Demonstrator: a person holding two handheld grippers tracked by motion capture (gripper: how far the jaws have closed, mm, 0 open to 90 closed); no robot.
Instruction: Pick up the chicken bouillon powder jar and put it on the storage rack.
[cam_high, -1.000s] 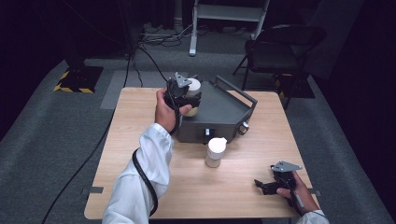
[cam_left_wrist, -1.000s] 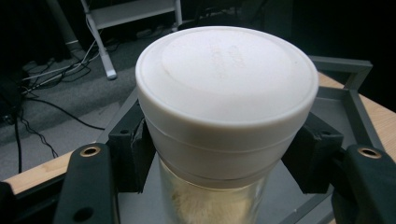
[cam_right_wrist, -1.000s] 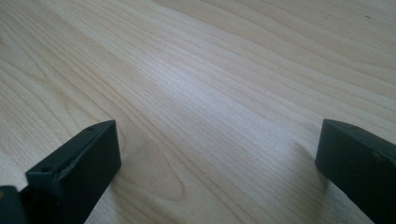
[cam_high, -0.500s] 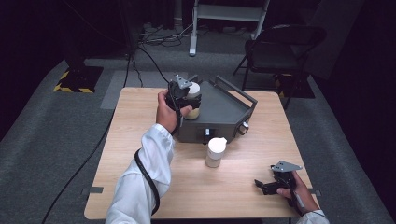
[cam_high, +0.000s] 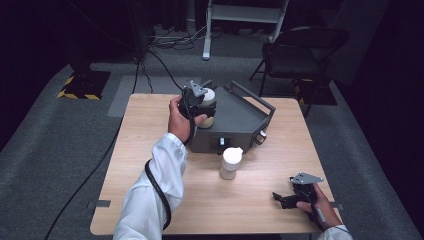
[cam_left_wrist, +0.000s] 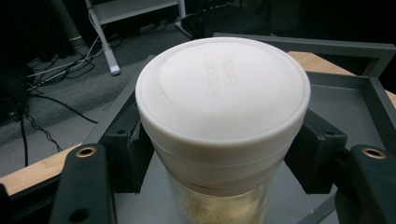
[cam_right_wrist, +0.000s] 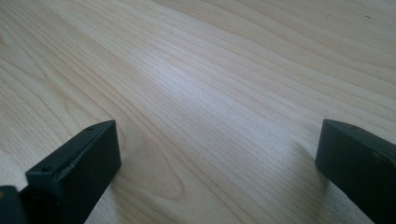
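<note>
Jars: two (cam_high: 208, 107) (cam_high: 230, 163), white-lidded

The light wooden rectangular table (cam_high: 150, 165) carries a dark grey metal tray-topped box (cam_high: 240, 117) at its far middle. On the left part of that box stands a clear jar with a white round lid (cam_high: 208, 105), and the left gripper (cam_high: 196, 102) sits against the jar's left side, with the jar between its jaws. Before the box, near the table's middle, stands a second white-lidded jar (cam_high: 230, 163), just apart from the box's front wall. The right gripper (cam_high: 290, 199) lies at the near right corner, well apart from both jars. Behind the table stands a dark folding chair (cam_high: 300, 55), to the right.
</note>
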